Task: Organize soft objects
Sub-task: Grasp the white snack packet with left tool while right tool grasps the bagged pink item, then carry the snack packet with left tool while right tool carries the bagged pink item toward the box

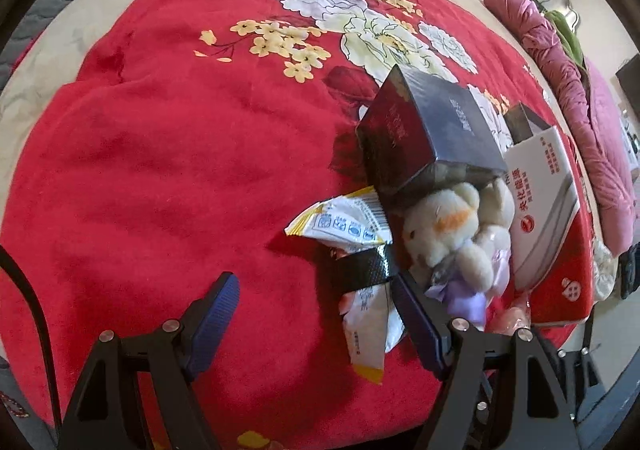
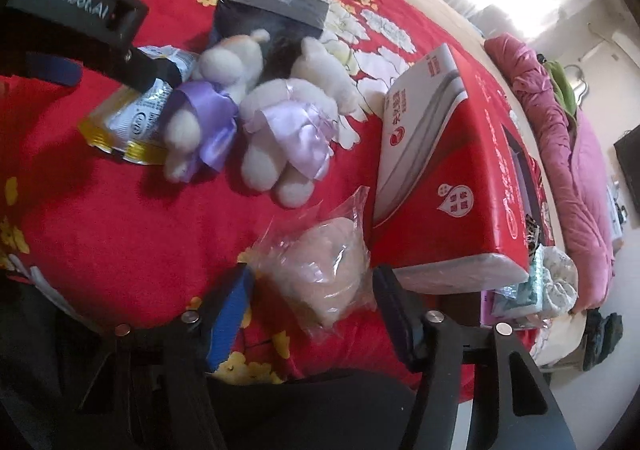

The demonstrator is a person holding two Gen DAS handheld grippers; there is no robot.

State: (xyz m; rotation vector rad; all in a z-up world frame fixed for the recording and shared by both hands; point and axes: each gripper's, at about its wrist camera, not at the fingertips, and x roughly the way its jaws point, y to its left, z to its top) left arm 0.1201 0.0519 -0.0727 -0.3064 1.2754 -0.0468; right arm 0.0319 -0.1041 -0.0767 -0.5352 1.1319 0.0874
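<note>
**Bagged plush between right jaws**

Right hand-held gripper (image 2: 312, 314) straddled a clear-bagged pink plush (image 2: 328, 274) on the red blanket (image 2: 120, 209), jaws spread, pads not visibly pressing. Left hand-held gripper (image 1: 316, 314) spread, empty, beside snack packets (image 1: 344, 226). Two plush bears (image 2: 256, 105) lay near the red box (image 2: 440, 169).
</note>
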